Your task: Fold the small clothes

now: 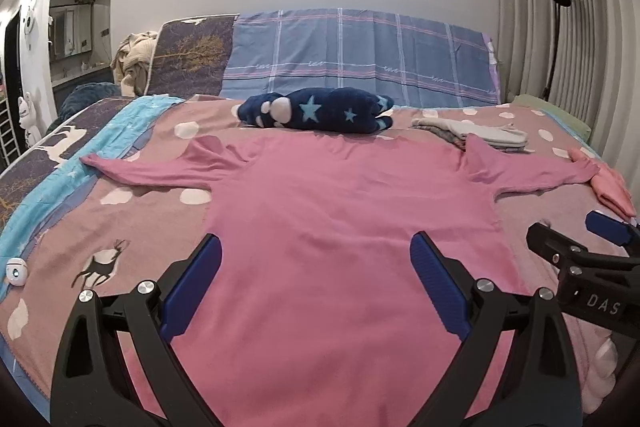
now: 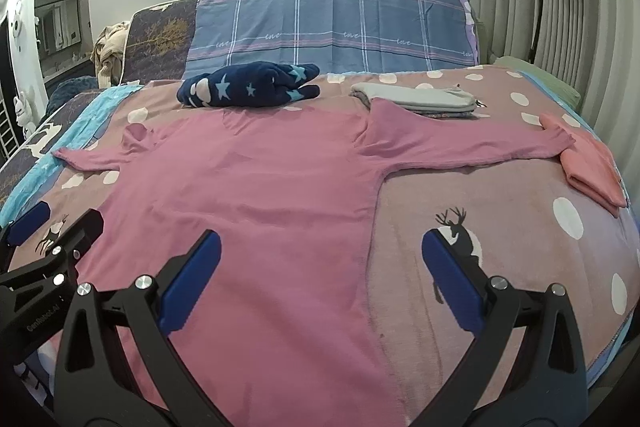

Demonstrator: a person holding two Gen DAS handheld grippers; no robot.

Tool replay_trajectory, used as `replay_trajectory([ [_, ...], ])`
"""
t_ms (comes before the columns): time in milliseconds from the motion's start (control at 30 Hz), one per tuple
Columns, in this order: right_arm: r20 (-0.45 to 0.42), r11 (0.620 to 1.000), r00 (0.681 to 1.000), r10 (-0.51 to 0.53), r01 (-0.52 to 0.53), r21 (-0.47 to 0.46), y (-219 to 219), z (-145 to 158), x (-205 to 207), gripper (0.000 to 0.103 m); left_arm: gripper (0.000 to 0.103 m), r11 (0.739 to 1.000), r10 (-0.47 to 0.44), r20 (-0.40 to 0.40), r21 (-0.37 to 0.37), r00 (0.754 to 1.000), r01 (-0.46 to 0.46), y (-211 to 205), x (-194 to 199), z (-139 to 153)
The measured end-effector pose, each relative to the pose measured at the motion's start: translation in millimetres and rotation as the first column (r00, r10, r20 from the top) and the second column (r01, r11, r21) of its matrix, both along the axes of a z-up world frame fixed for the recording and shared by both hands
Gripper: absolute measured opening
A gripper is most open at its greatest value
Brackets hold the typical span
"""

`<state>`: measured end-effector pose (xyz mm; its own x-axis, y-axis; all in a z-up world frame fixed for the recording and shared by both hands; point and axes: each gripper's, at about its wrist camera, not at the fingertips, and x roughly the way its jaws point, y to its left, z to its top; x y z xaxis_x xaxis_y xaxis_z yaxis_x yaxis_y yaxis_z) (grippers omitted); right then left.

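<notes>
A pink long-sleeved top (image 1: 340, 219) lies flat on the bed with both sleeves spread out; it also shows in the right wrist view (image 2: 256, 187). My left gripper (image 1: 316, 251) is open and empty, hovering over the lower body of the top. My right gripper (image 2: 320, 247) is open and empty over the top's right side seam, near its hem. The right gripper shows at the right edge of the left wrist view (image 1: 576, 235), and the left gripper at the left edge of the right wrist view (image 2: 56, 219).
A rolled navy star-print garment (image 1: 316, 109) lies beyond the top's collar. A folded grey stack (image 2: 416, 99) and a folded salmon piece (image 2: 592, 167) lie at the right. The bed cover (image 2: 500, 219) has dots and deer. A small white device (image 1: 16, 269) sits at the left.
</notes>
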<state>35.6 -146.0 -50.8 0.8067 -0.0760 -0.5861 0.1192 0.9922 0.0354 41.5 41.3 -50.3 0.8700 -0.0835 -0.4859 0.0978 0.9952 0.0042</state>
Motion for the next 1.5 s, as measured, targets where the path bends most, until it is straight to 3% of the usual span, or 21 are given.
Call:
replay_trajectory([
  [133,-0.007,1.0,1.0,0.022,-0.022,-0.013,12,-2,4,0.101,0.096,0.999,0.023,-0.002,0.034,1.0,-0.023,7,2,-3],
  [567,-0.027,0.995,0.996,0.089,-0.09,-0.046,48,-6,20,0.101,0.096,0.998,0.07,-0.044,0.014,0.997,-0.069,38,11,-15],
  [800,-0.045,0.992,0.993,0.107,-0.11,-0.056,61,-11,29,0.101,0.091,0.996,0.085,-0.07,0.004,0.994,-0.085,50,18,-22],
  [1200,-0.059,0.993,0.993,0.101,-0.105,-0.063,63,-15,37,0.101,0.08,0.996,0.066,-0.109,-0.047,0.992,-0.071,59,28,-29],
  [1500,-0.063,0.993,0.993,0.098,-0.102,-0.063,62,-16,39,0.101,0.079,0.996,0.068,-0.111,-0.047,0.992,-0.073,60,31,-31],
])
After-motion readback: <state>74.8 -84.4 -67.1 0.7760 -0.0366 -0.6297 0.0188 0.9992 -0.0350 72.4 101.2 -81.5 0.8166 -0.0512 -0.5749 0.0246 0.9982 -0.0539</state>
